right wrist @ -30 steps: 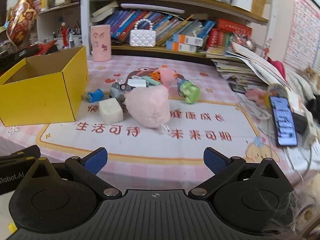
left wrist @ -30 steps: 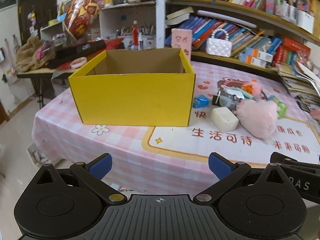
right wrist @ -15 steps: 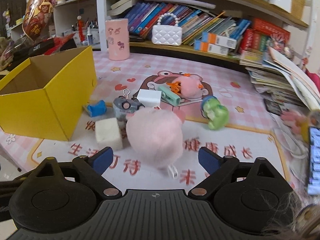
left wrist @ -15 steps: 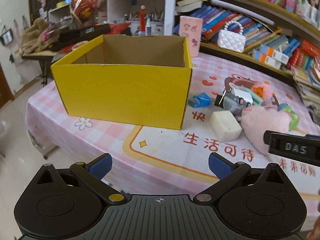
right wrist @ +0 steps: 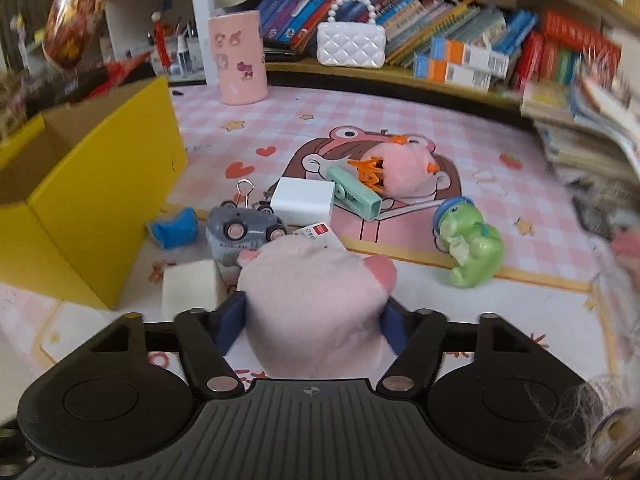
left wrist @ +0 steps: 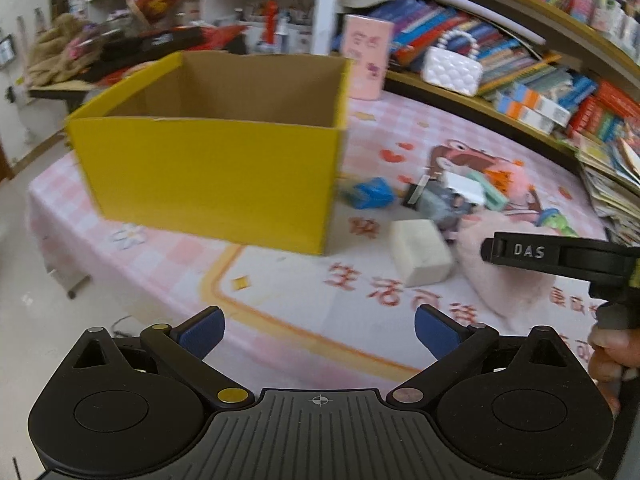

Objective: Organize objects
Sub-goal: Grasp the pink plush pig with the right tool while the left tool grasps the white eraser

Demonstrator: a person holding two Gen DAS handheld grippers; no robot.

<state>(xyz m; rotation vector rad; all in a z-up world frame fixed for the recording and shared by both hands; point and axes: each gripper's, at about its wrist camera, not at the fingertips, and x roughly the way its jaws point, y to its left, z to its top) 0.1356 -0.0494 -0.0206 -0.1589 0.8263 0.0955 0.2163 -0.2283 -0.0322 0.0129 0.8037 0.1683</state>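
An open yellow cardboard box [left wrist: 216, 176] stands on the pink checked tablecloth [left wrist: 400, 128]; it also shows at the left of the right wrist view [right wrist: 104, 184]. A pink plush toy [right wrist: 316, 300] lies on the table between the fingers of my right gripper [right wrist: 314, 320], which press its sides. In the left wrist view the plush [left wrist: 508, 288] lies under the right gripper's body [left wrist: 560, 254]. My left gripper [left wrist: 318, 330] is open and empty above the table's front. A white block [left wrist: 420, 252], grey toy car [right wrist: 240, 232], blue object [right wrist: 176, 230] and green dinosaur [right wrist: 468, 248] lie nearby.
A white box [right wrist: 302, 200], mint stapler [right wrist: 354, 192] and second pink plush [right wrist: 404, 172] lie behind. A pink cylinder [right wrist: 238, 62] and white purse [right wrist: 350, 44] stand before bookshelves [right wrist: 460, 32]. Stacked papers [right wrist: 592, 128] sit right. The table edge drops left [left wrist: 48, 248].
My right gripper has moved forward and down onto the pink plush and narrowed around it. My left gripper has moved closer to the box and table.
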